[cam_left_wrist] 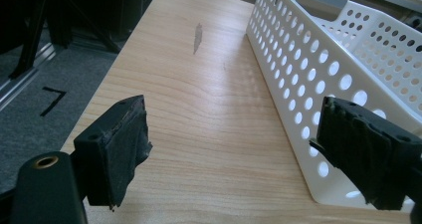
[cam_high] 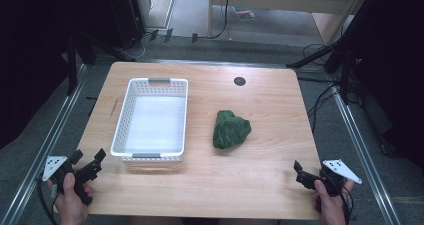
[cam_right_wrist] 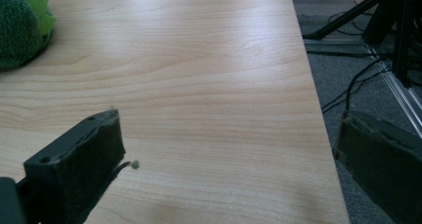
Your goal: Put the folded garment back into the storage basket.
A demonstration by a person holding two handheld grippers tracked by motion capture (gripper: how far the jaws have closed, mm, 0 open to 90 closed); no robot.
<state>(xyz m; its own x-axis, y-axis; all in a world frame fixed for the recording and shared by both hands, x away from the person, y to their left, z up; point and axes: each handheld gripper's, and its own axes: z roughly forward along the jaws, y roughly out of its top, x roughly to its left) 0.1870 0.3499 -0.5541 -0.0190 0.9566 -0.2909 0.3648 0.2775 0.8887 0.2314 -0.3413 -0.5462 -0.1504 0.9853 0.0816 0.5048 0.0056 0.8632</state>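
Observation:
A white perforated basket (cam_high: 150,85) stands empty on the left half of the wooden table (cam_high: 270,110). A crumpled dark green cloth (cam_high: 230,129) lies to its right, near the table's middle. My left gripper (cam_high: 90,157) is held at the front left corner, open, with nothing between its pads. In the left gripper view its jaws stand wide apart (cam_left_wrist: 234,119), with the basket's side wall (cam_left_wrist: 318,69) just to the right. My right gripper (cam_high: 301,174) is at the front right corner, open and empty (cam_right_wrist: 229,129). The green cloth (cam_right_wrist: 20,25) shows far off at that view's upper left.
A round cable hole (cam_high: 239,81) sits near the table's far edge. A thin dark mark (cam_left_wrist: 197,37) lies on the wood left of the basket. Tripod legs and cables (cam_high: 340,60) crowd the floor to the right. Metal rails (cam_high: 55,130) run along both sides.

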